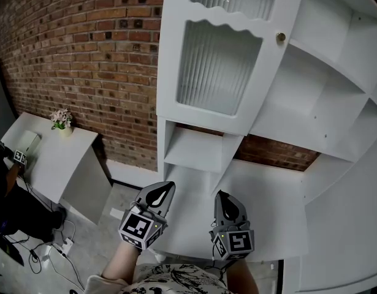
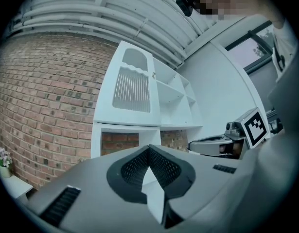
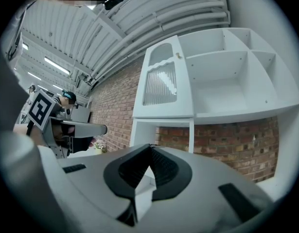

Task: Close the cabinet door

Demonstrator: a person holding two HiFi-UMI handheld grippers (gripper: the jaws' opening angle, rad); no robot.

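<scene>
The white cabinet door (image 1: pixel 219 66) with ribbed glass and a brass knob (image 1: pixel 280 37) stands swung open to the left of the bare upper shelves (image 1: pixel 323 97). Both grippers hover low over the cabinet's counter (image 1: pixel 268 188), well below the door and touching nothing. My left gripper (image 1: pixel 167 187) is shut and empty, its tips meeting (image 2: pixel 149 148) below the door (image 2: pixel 132 89). My right gripper (image 1: pixel 221 195) is also shut and empty (image 3: pixel 150 146), pointing toward the door (image 3: pixel 161 84) and the shelves (image 3: pixel 227 81).
A brick wall (image 1: pixel 84 60) runs behind the cabinet. At the left stands a low white side table (image 1: pixel 47 158) with a small flower pot (image 1: pixel 61 119). Cables and a power strip (image 1: pixel 56 247) lie on the floor below it.
</scene>
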